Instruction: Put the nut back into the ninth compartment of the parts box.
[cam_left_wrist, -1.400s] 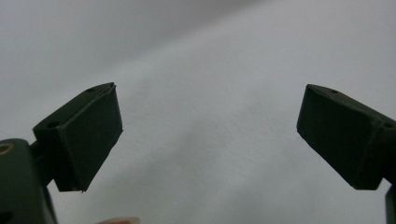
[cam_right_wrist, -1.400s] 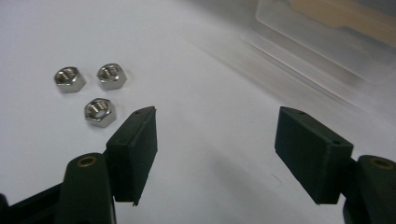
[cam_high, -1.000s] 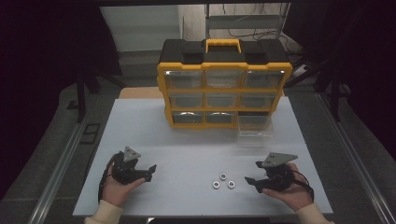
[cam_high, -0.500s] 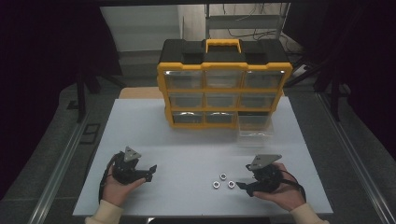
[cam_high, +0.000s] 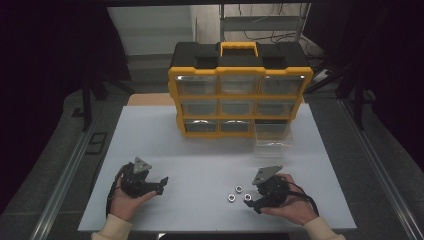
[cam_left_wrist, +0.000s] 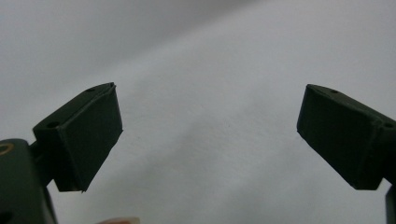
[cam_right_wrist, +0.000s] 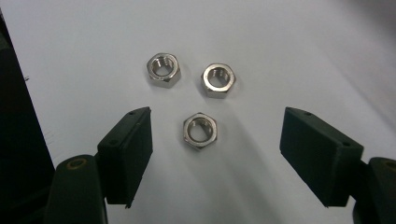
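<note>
Three steel hex nuts lie close together on the white table (cam_high: 200, 155) near its front edge. In the right gripper view the nearest nut (cam_right_wrist: 200, 130) lies between the two jaws, touching neither, and the other two (cam_right_wrist: 162, 70) (cam_right_wrist: 218, 79) lie just beyond. My right gripper (cam_right_wrist: 215, 140) is open, low over the table; in the high view it (cam_high: 254, 202) points left at the nuts (cam_high: 239, 189). My left gripper (cam_high: 162, 185) rests at the front left, open, and in its own view (cam_left_wrist: 208, 126) only bare table lies between the jaws.
A yellow and black drawer organizer (cam_high: 240, 95) stands at the back of the table. One clear drawer (cam_high: 272, 137) sits pulled out on the table in front of its lower right slot. Bare table lies between the two hands and the organizer.
My right gripper has moved left along the front of the table, up to the nuts. The left gripper has stayed where it was.
</note>
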